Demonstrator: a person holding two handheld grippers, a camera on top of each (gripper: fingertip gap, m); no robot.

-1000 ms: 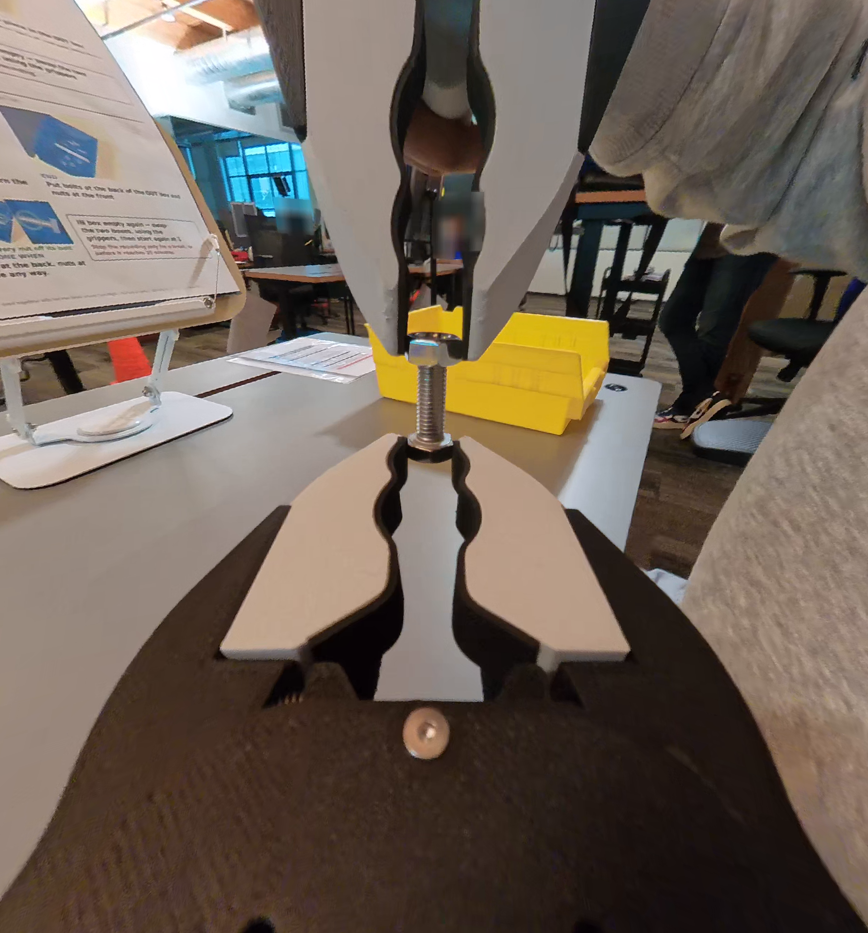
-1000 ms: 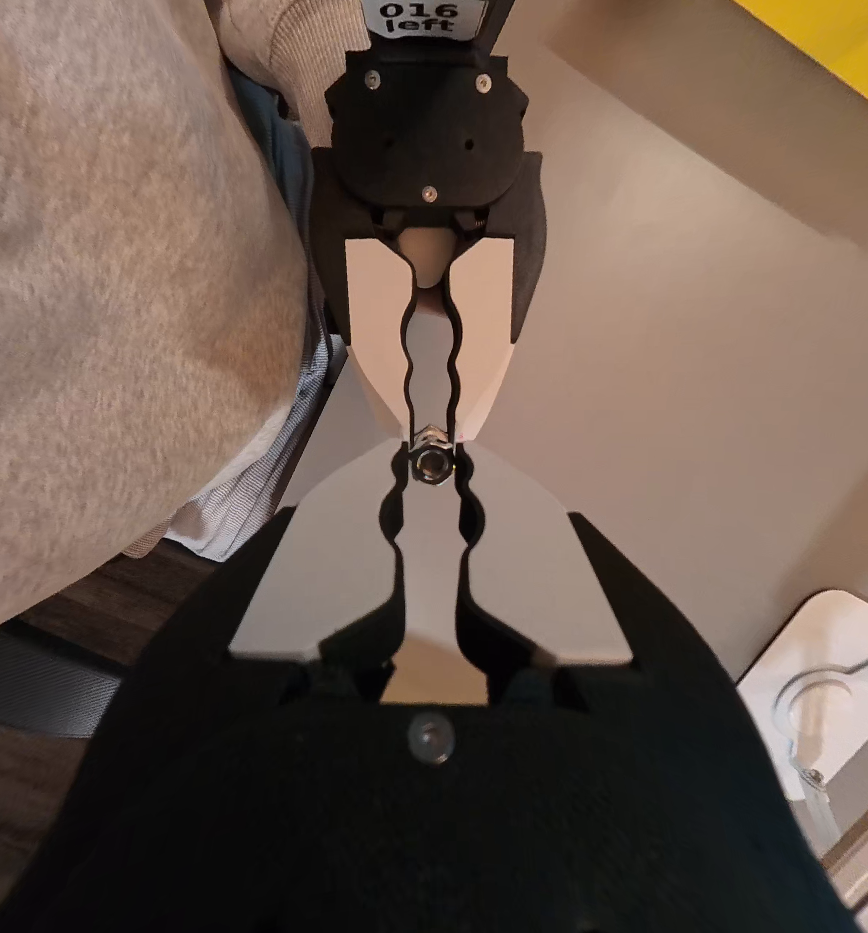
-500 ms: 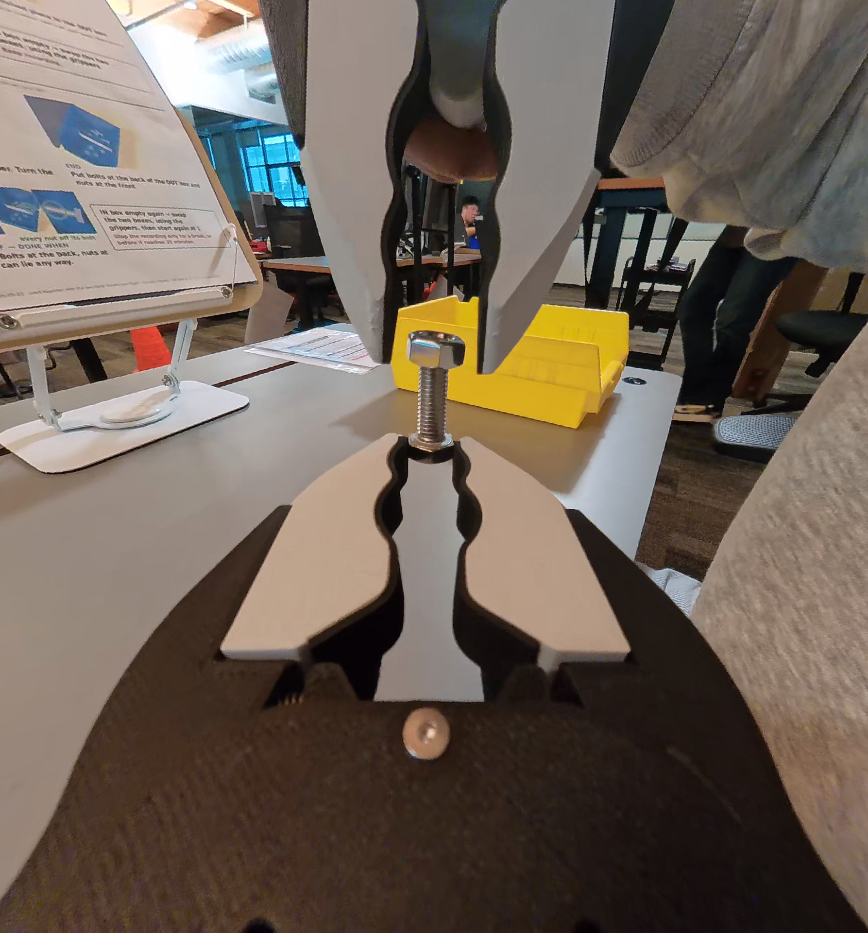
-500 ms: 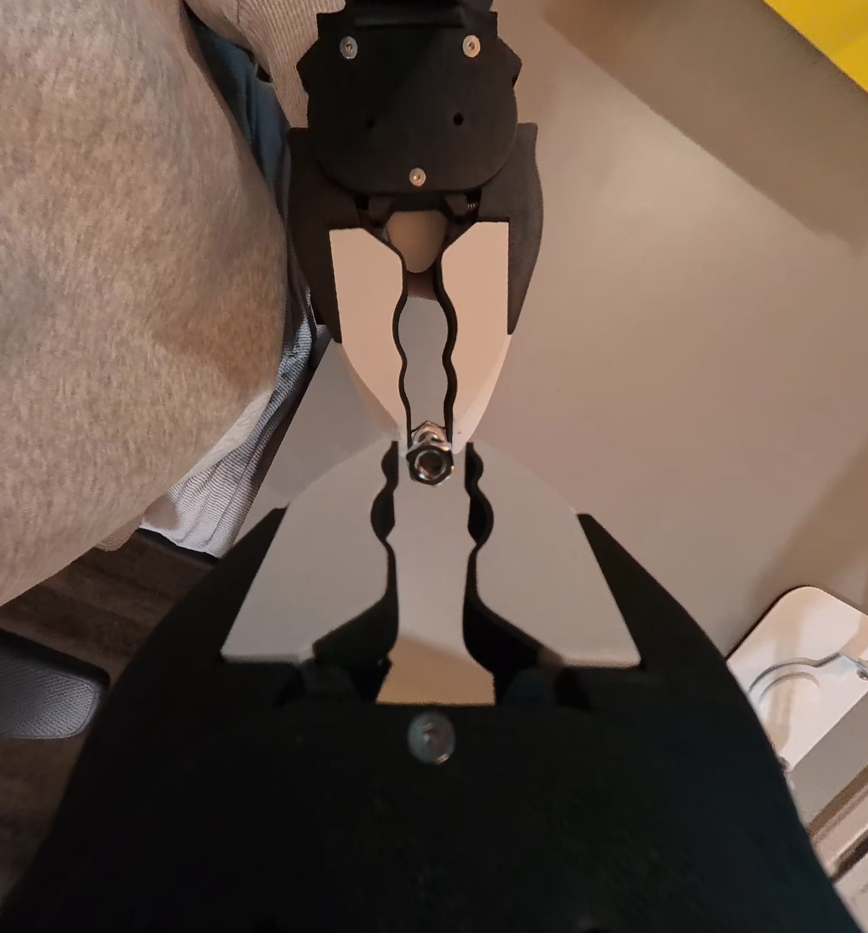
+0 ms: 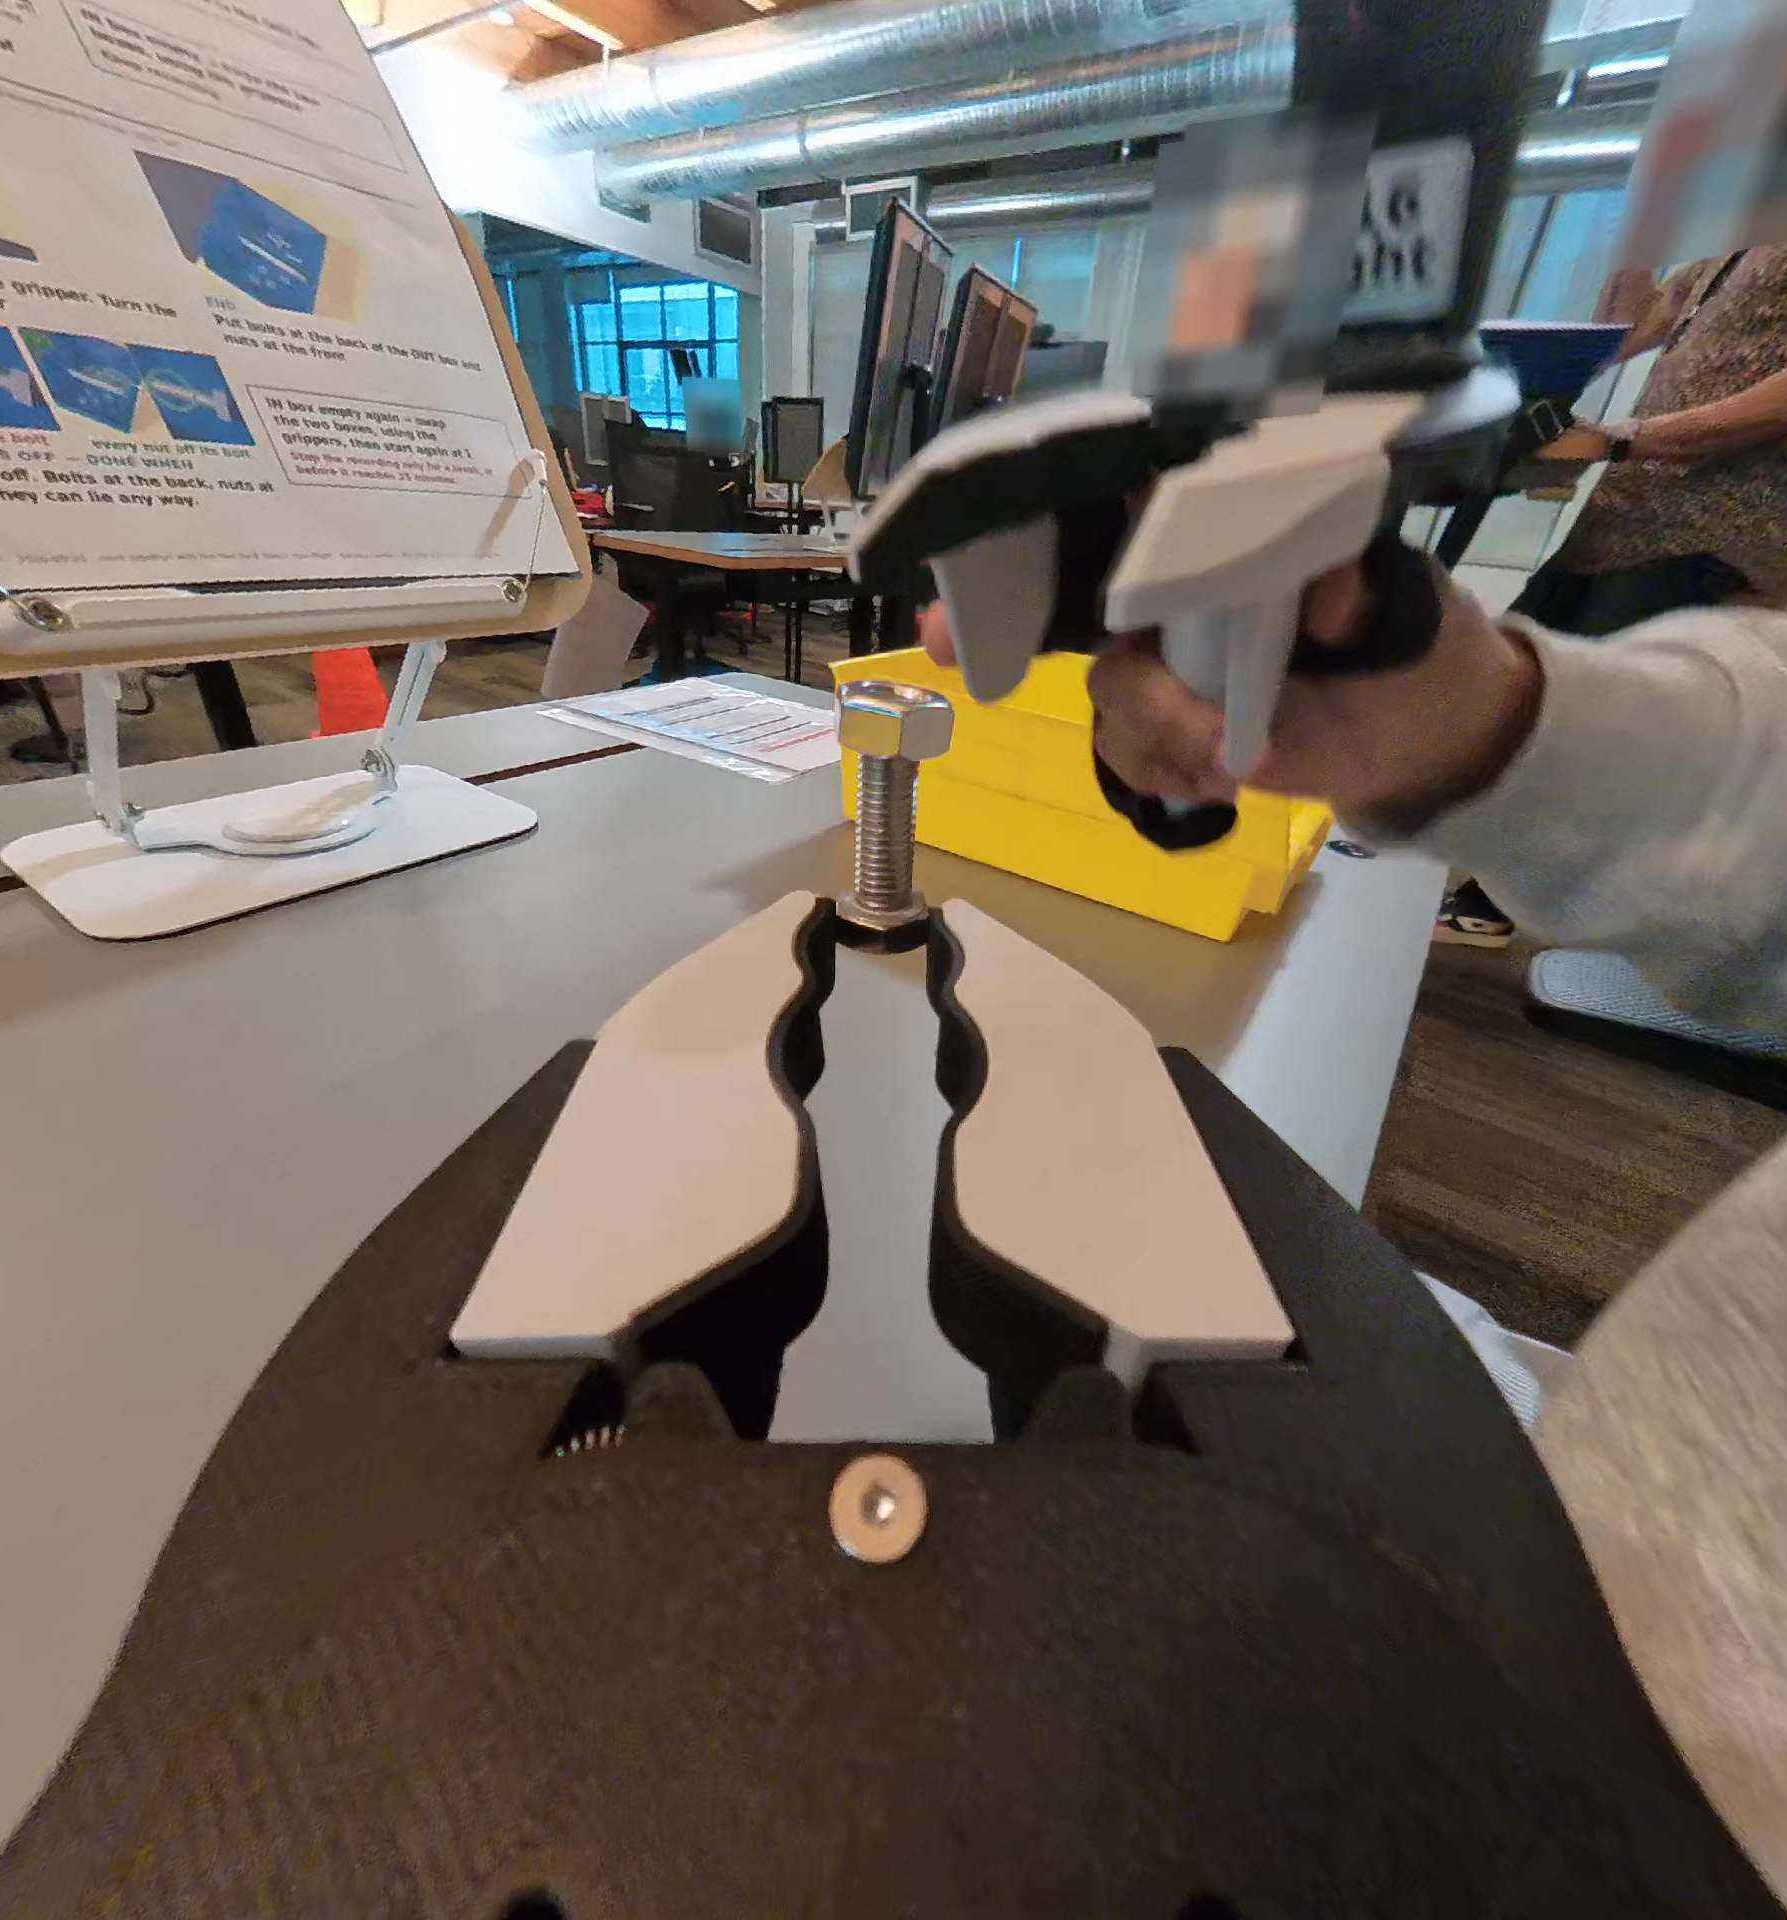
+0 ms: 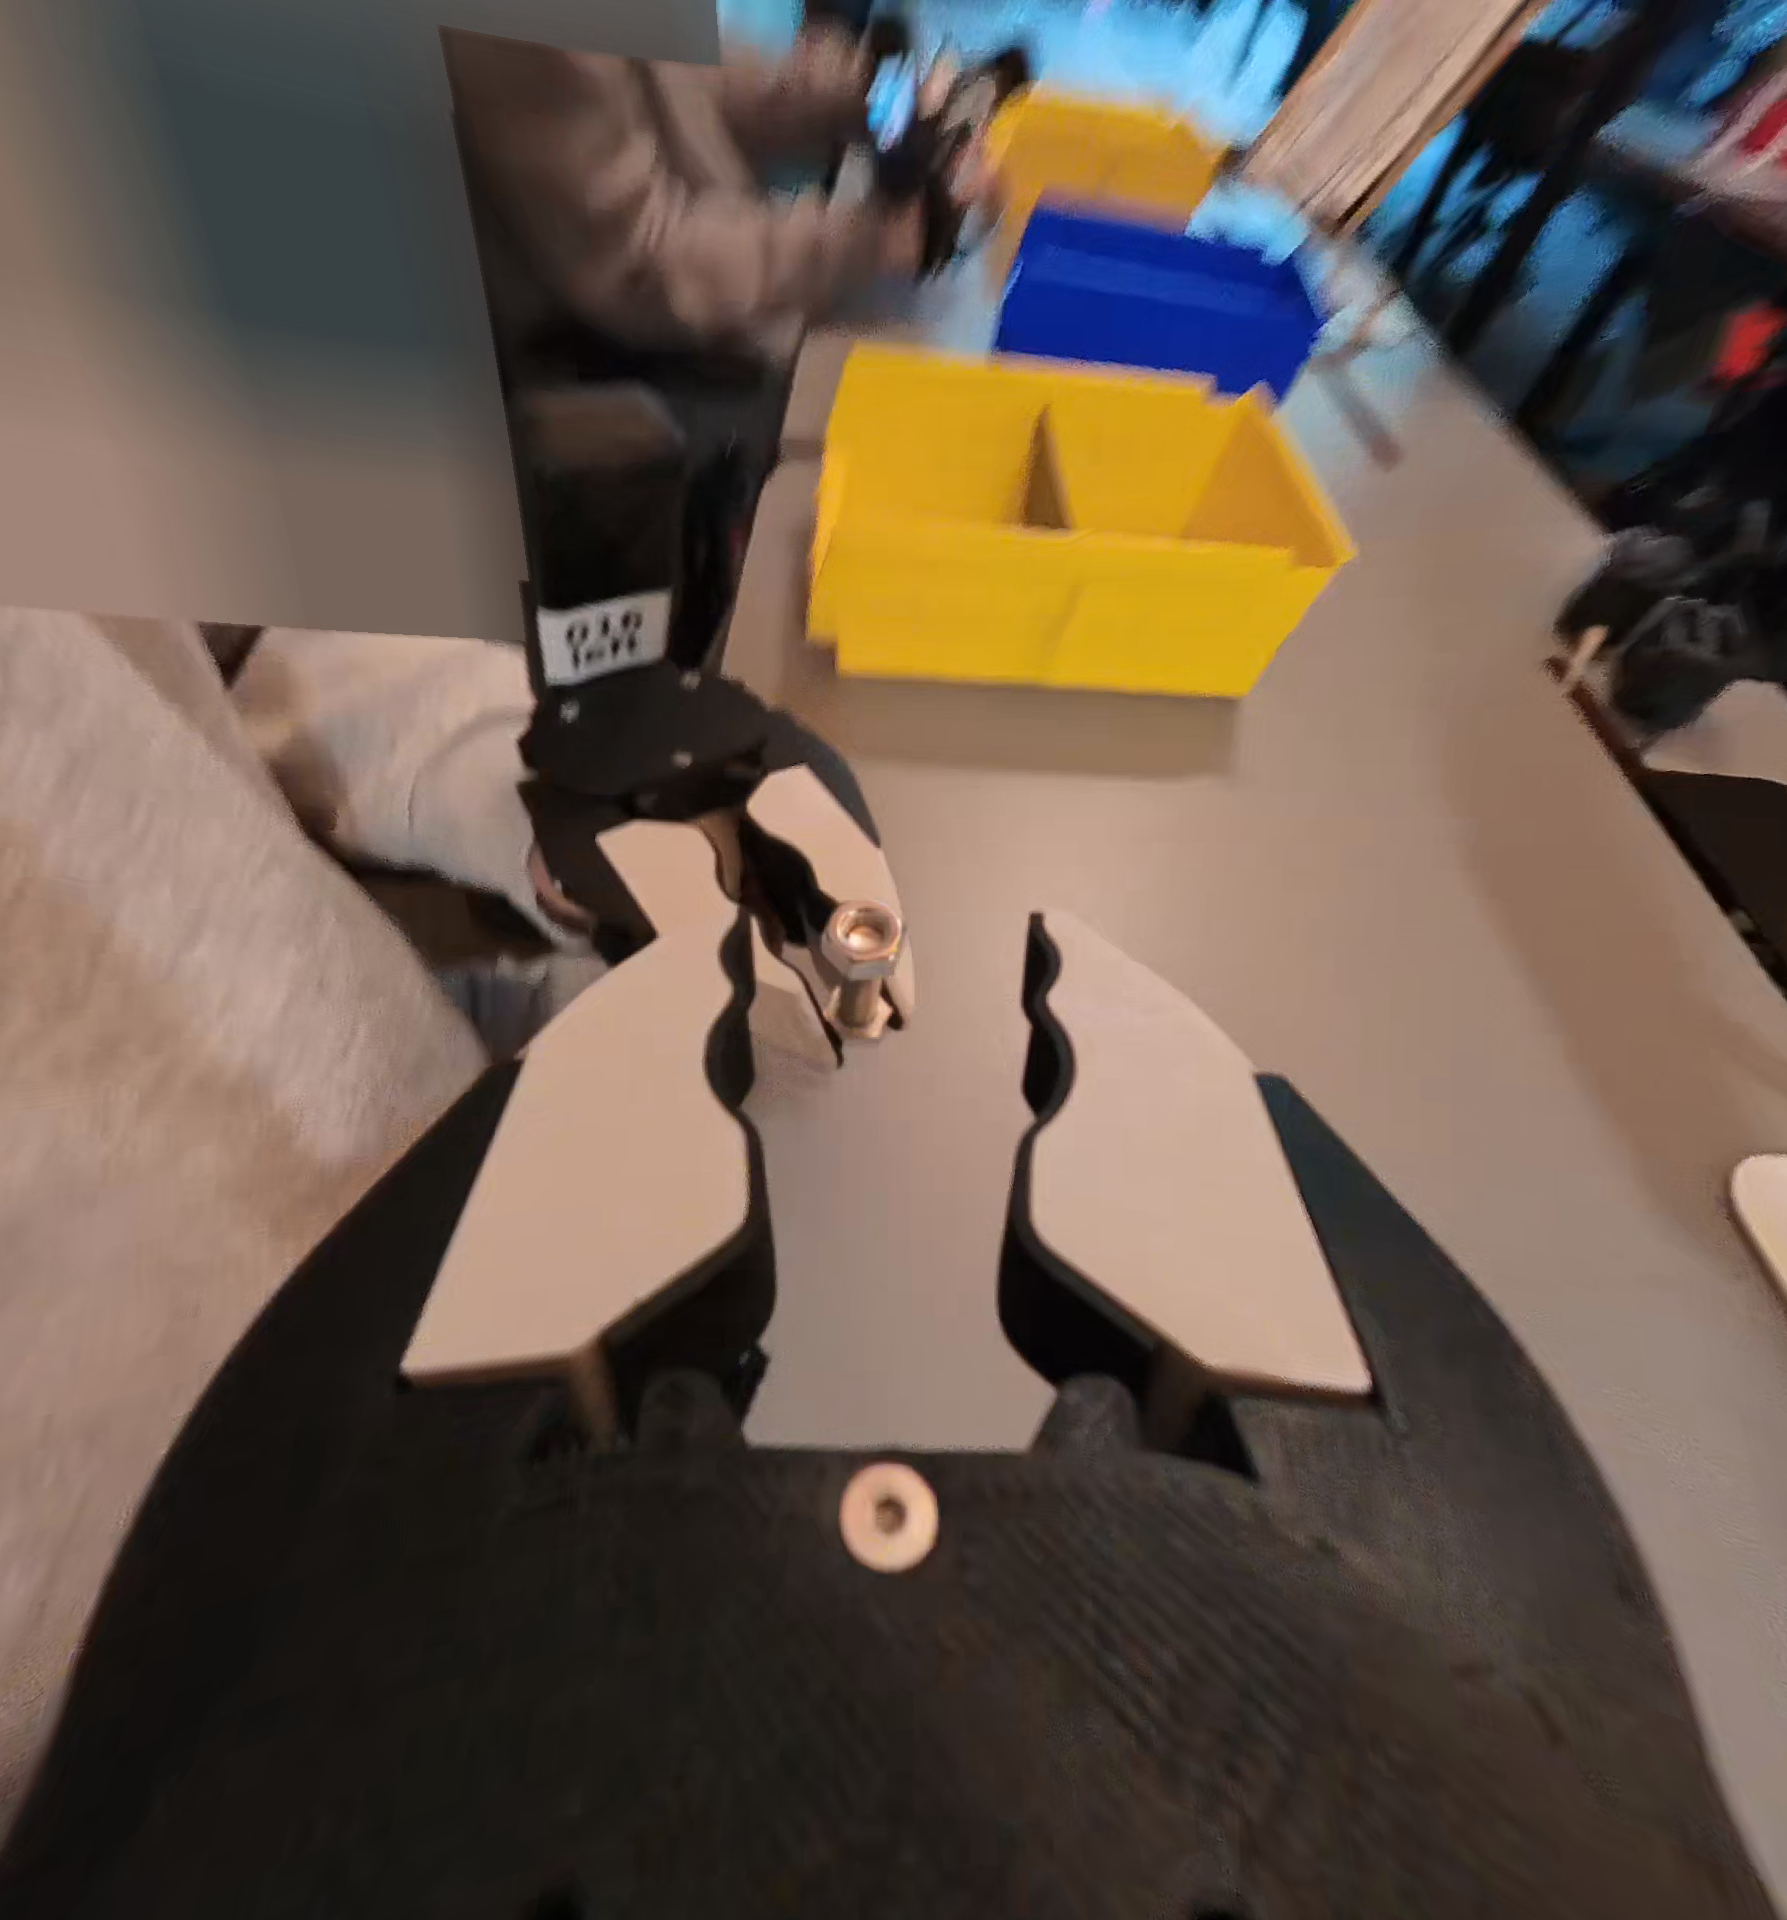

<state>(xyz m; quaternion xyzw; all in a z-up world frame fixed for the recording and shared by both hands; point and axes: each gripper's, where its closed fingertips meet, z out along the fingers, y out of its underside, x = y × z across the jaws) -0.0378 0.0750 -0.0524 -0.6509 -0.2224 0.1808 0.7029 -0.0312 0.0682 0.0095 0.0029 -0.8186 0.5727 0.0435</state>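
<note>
The left tongs (image 5: 881,920) pinch the hexagonal steel nut (image 5: 881,914) at the foot of an upright, threaded silver bolt (image 5: 887,800) whose hex head points up, held above the grey desk (image 5: 245,1039). The right tongs (image 6: 884,971) are spread wide and hold nothing, apart from the bolt, just above and to its right in the left wrist view. A yellow plastic bin (image 5: 1076,821) sits on the desk behind; a white document stand (image 5: 265,842) is at left.
</note>
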